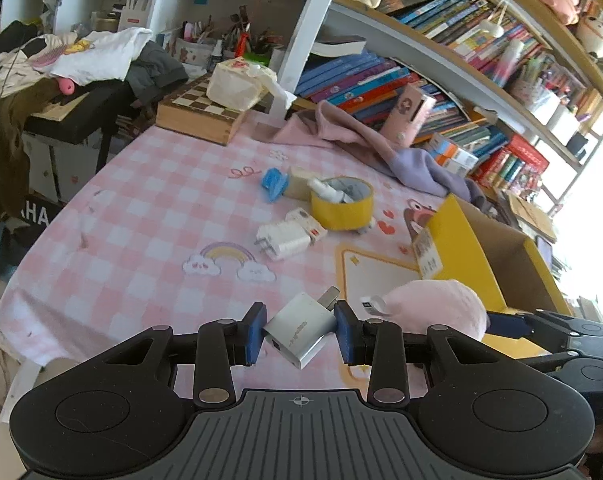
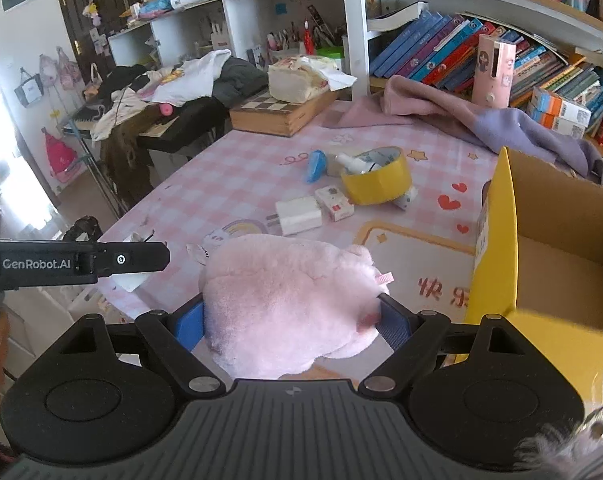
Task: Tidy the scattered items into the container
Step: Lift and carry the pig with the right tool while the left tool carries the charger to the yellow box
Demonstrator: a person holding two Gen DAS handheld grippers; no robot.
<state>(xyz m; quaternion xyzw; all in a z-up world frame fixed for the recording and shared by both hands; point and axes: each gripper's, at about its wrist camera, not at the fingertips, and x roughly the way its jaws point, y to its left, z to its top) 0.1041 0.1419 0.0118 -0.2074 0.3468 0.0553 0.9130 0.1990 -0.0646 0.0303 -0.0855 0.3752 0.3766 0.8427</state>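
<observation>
My left gripper (image 1: 300, 330) is shut on a silver plug charger (image 1: 301, 330), held above the pink checked tablecloth (image 1: 141, 208). My right gripper (image 2: 289, 322) is shut on a pink plush toy (image 2: 285, 300), also seen in the left wrist view (image 1: 437, 304). The yellow cardboard box (image 2: 501, 240) stands open to the right, also in the left wrist view (image 1: 461, 248). On the cloth lie a white charger (image 1: 281, 240), a small white and red box (image 1: 307, 222), a yellow tape roll (image 1: 341, 204) with a small white bottle (image 1: 327, 192) in it, and a blue clip (image 1: 273, 182).
A chessboard box (image 1: 197, 112) with a tissue pack (image 1: 237, 84) sits at the far edge. A pink and purple cloth (image 1: 381, 144) lies by the bookshelf (image 1: 461, 80). A pink bottle (image 2: 495, 68) stands by the books. A clothes-covered stand (image 2: 149, 92) is left of the table.
</observation>
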